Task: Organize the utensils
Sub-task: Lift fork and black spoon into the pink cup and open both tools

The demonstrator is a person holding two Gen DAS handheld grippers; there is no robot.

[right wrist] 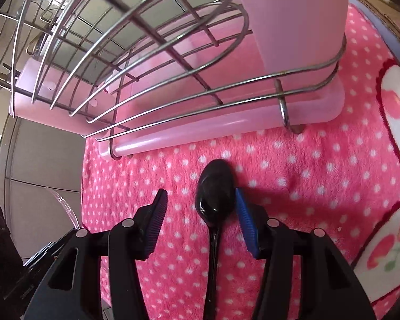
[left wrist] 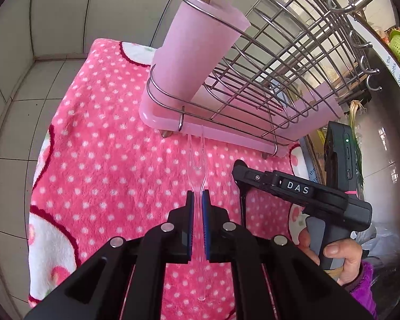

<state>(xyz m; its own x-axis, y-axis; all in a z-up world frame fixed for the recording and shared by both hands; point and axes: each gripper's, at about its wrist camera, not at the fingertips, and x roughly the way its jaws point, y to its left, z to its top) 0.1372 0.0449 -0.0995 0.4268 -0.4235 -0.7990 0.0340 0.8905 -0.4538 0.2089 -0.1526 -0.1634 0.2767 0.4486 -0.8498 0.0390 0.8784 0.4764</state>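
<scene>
Clamped between the left gripper's (left wrist: 198,202) pads, a clear plastic fork (left wrist: 197,176) is hanging over the pink blanket (left wrist: 98,144), near the pink holder cup (left wrist: 200,42) in the wire rack (left wrist: 274,61). Beside it, the right gripper (right wrist: 198,208) is hovering with jaws apart around a black spoon (right wrist: 216,189) lying on the blanket, not yet gripped. Neither is stowed so far, so both placements are remaining.

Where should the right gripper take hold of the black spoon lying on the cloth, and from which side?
Probably the handle just behind the bowl, from above. The black spoon lies flat on the cloth, bowl up, handle running back between the open right gripper pads; the neck is narrow, the bowl wide and rounded.
</scene>
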